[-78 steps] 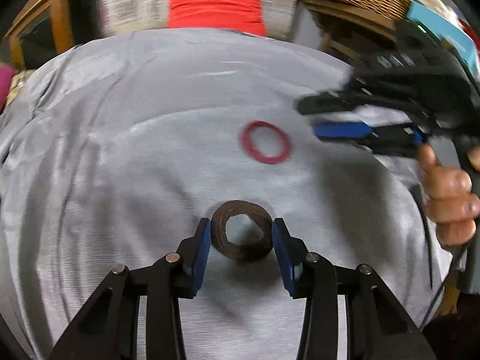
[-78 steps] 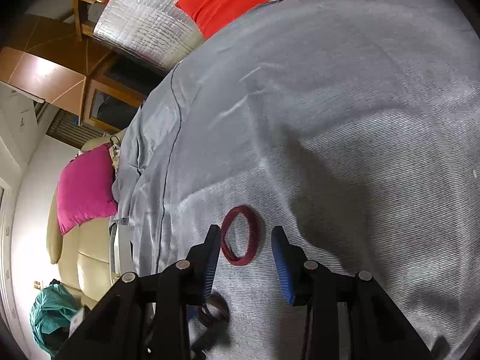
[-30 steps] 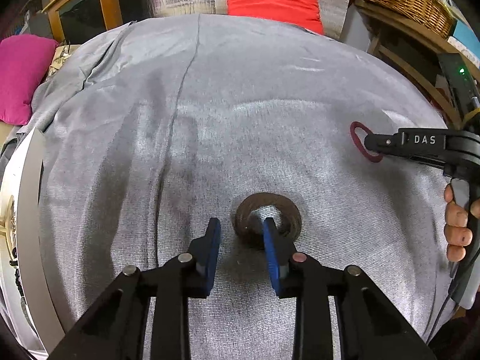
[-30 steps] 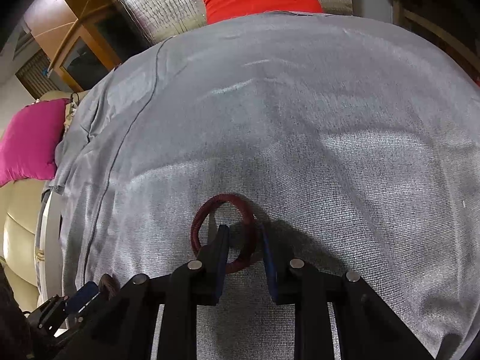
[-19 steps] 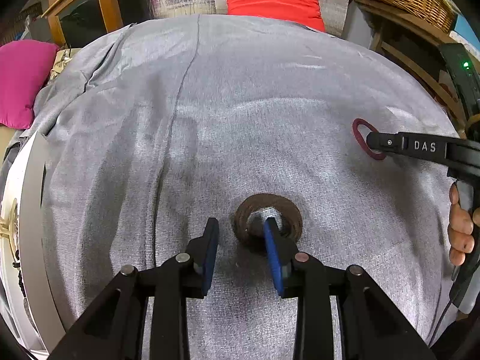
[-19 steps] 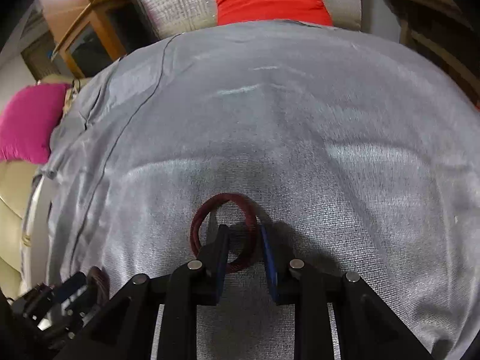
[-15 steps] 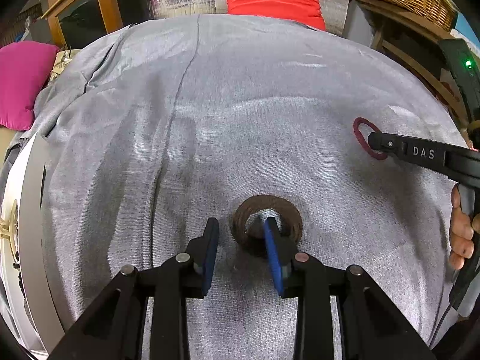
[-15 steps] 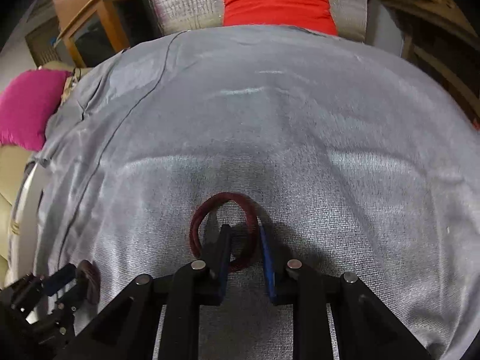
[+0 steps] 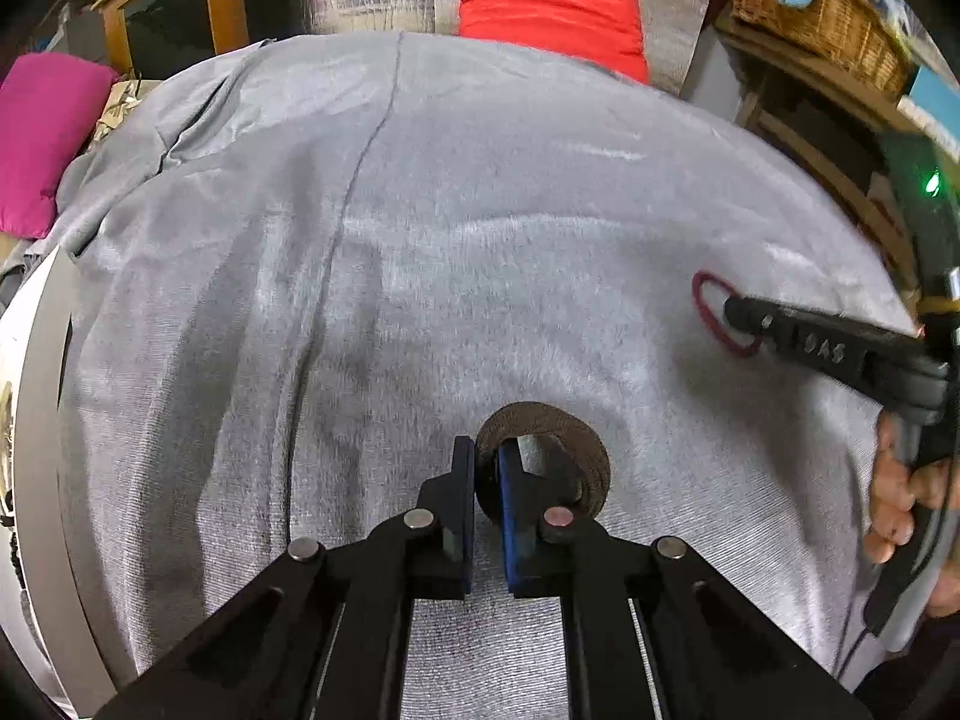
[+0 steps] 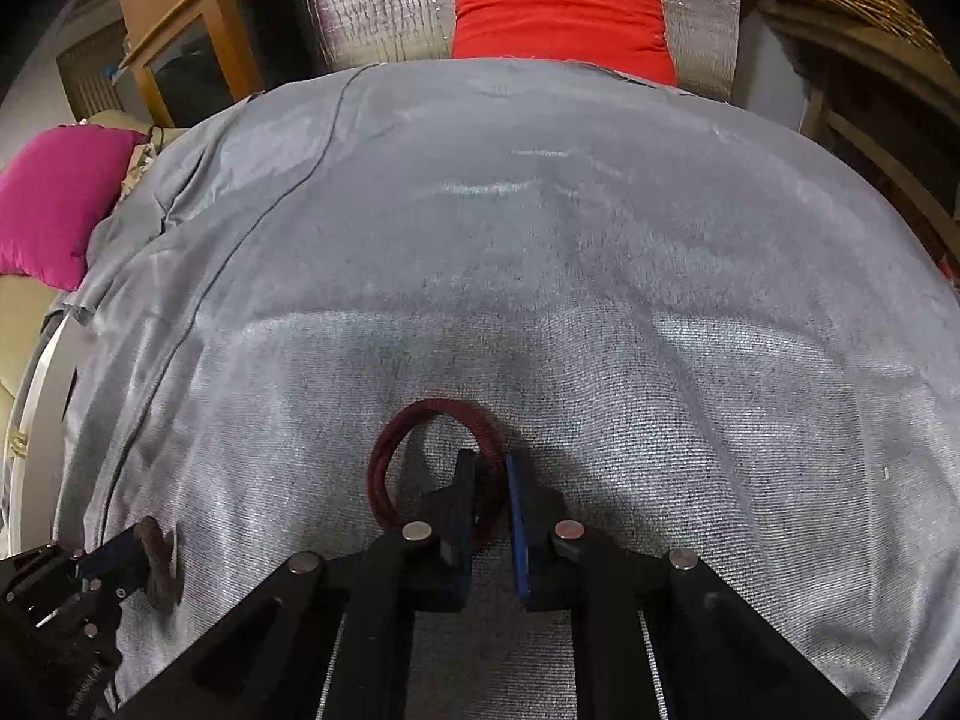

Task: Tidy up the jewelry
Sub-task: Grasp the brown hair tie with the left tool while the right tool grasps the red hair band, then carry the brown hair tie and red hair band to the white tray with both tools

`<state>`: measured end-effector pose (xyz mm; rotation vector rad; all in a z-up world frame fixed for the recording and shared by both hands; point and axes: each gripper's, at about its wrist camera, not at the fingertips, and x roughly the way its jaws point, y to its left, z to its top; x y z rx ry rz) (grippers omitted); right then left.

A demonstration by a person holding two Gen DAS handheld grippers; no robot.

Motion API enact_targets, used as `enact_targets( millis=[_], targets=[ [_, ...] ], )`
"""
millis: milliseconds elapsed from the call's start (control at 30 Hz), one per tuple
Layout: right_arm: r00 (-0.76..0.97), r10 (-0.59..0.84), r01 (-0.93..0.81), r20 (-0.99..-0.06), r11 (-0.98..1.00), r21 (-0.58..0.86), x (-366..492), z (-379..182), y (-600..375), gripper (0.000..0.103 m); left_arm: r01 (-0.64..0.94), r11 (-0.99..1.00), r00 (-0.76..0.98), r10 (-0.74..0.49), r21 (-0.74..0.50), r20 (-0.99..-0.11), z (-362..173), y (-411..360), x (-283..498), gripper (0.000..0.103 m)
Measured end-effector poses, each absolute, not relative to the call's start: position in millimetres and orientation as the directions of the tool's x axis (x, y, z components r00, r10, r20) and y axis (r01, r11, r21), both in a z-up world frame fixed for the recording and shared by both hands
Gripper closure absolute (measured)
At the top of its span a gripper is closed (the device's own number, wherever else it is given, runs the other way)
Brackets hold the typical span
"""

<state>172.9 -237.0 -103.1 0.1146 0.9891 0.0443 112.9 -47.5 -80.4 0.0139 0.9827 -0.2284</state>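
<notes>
The brown bangle [image 9: 576,438] lies on the grey cloth [image 9: 480,210] near its front edge, left of middle. The left gripper [image 9: 486,468] is closed on the bangle's left rim, one pad outside the ring and one inside it. The left wrist view shows the whole wide, flat band of this ring and its open centre; the right wrist view shows only a dark sliver of it [image 10: 157,564] at the lower left corner, edge on, at the left gripper's [image 10: 129,558] tips.

The red bangle [image 10: 414,426] lies toward the cloth's right edge. The right gripper [image 10: 492,474] is closed on its right rim, the thin cord pinched between the pads. The right wrist view shows this grip head on; the left wrist view shows the right gripper [image 9: 735,312] from the side, its tip over the red bangle [image 9: 708,294], so the pads cannot be told there.

Only the left wrist view shows the person's hand [image 9: 900,498] on the right gripper's handle, and a wicker basket [image 9: 822,6] past the cloth's far right corner. Both views show the red cushion [image 10: 558,6] beyond the far edge and the pink cushion [image 10: 54,204] off the left edge.
</notes>
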Motion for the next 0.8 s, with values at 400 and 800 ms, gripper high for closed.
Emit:
enact_targets(
  millis=[400, 800],
  targets=[
    [0.543, 0.139, 0.006, -0.828, 0.985, 0.170, 172, -100, -234, 0.096, 0.199, 0.978, 0.502, -0.157, -0.063, -0.851, -88, -53, 119, 0.094],
    [0.541, 0.171, -0.002, -0.823, 0.979, 0.202, 174, -102, -238, 0.095, 0.211, 0.978, 0.528, -0.122, -0.010, -0.840, -86, -61, 112, 0.093]
  ],
)
